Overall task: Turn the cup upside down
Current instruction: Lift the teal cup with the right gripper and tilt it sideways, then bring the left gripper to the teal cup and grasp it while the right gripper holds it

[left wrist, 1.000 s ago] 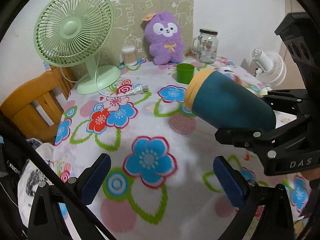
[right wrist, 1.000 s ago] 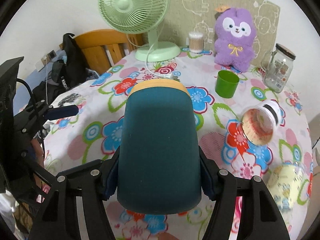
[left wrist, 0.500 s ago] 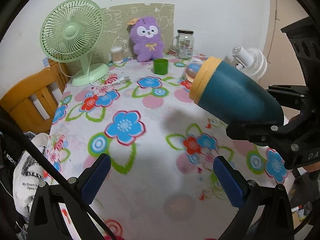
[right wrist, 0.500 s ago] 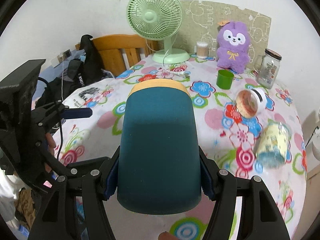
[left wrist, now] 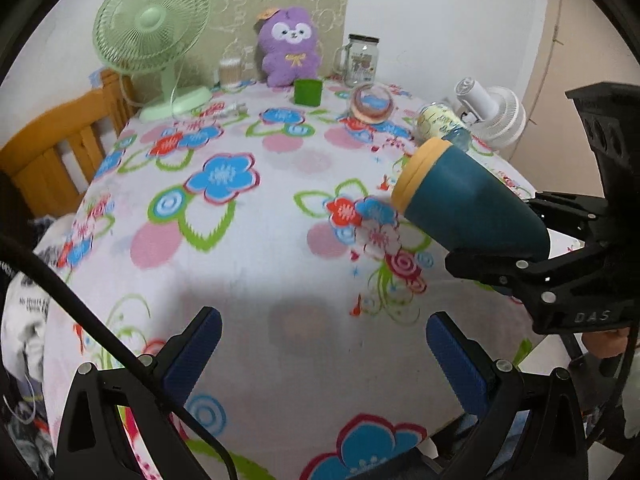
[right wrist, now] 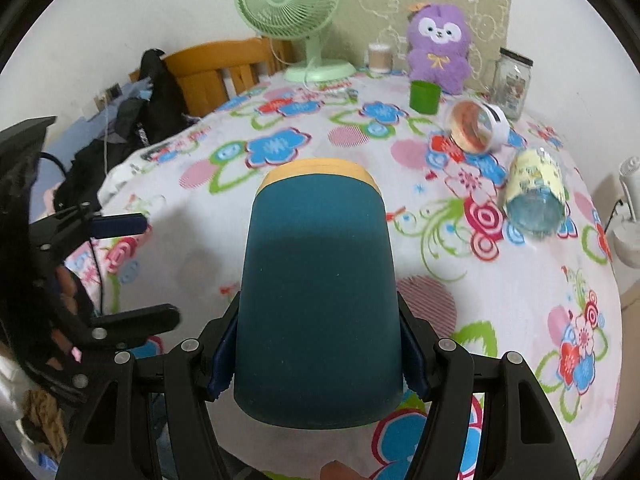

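Observation:
A teal cup [right wrist: 316, 300] with a yellow-orange rim is held off the floral tablecloth [right wrist: 520, 300]. My right gripper [right wrist: 318, 364] is shut on its lower body, blue pads pressing both sides. The cup lies tilted, rim pointing away from the right wrist camera and base toward it. In the left wrist view the same cup [left wrist: 472, 204] hangs at the right, rim toward the table's middle. My left gripper [left wrist: 324, 348] is open and empty above the table's near edge, to the left of the cup.
A green cup [right wrist: 425, 97] stands upright at the back. A clear cup [right wrist: 476, 126] and a yellow patterned cup [right wrist: 534, 196] lie on their sides at the right. Green fan [left wrist: 152, 20], purple plush [left wrist: 290, 52] and glass jar [left wrist: 362, 60] line the far edge. A wooden chair [left wrist: 52, 144] stands left.
Both grippers have drawn back from the table's middle toward its near edge. The teal cup stays in the right gripper, tilted much the same. The left gripper stays open.

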The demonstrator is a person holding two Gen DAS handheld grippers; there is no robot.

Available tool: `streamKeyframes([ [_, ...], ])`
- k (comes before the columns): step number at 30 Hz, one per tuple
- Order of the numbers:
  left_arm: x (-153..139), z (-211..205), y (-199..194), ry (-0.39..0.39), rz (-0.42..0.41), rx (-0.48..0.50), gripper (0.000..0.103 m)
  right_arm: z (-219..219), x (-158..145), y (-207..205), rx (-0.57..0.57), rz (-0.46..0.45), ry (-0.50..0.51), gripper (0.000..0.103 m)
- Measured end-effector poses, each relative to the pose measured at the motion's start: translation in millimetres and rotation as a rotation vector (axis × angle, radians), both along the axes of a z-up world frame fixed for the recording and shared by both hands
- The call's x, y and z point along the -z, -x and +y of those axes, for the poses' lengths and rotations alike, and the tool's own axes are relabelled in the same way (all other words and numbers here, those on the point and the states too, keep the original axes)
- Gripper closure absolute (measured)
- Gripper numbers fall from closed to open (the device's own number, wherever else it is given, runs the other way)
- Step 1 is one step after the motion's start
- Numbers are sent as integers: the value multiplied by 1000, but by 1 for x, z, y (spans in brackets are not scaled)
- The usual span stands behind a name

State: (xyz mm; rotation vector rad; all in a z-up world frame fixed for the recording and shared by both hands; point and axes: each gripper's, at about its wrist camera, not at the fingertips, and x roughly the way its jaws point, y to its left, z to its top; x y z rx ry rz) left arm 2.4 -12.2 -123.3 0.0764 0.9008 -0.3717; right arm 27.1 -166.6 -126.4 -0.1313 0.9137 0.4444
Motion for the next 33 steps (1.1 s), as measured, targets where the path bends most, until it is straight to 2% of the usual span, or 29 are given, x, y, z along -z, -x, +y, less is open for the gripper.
streamKeyframes([
  [4, 4, 5, 4, 22, 17, -25, 0, 0, 9, -2, 14, 7, 13, 35],
  [12, 4, 4, 6, 14, 17, -36, 0, -1, 27, -5, 37, 36, 31, 32],
  [13, 4, 4, 6, 13, 16, -35, 0, -1, 27, -5, 37, 36, 28, 29],
  [15, 4, 3, 7, 14, 17, -30, 0, -2, 26, -4, 32, 28, 21, 10],
  [17, 4, 2, 6, 14, 17, -27, 0, -3, 24, -3, 35, 12, 25, 4],
  [26, -5, 0, 5, 55, 14, -28, 0, -12, 13, 0, 29, 24, -16, 4],
  [33, -23, -10, 6, 113, 3, -21, 0, -31, -13, 15, 32, 10, -61, 4],
])
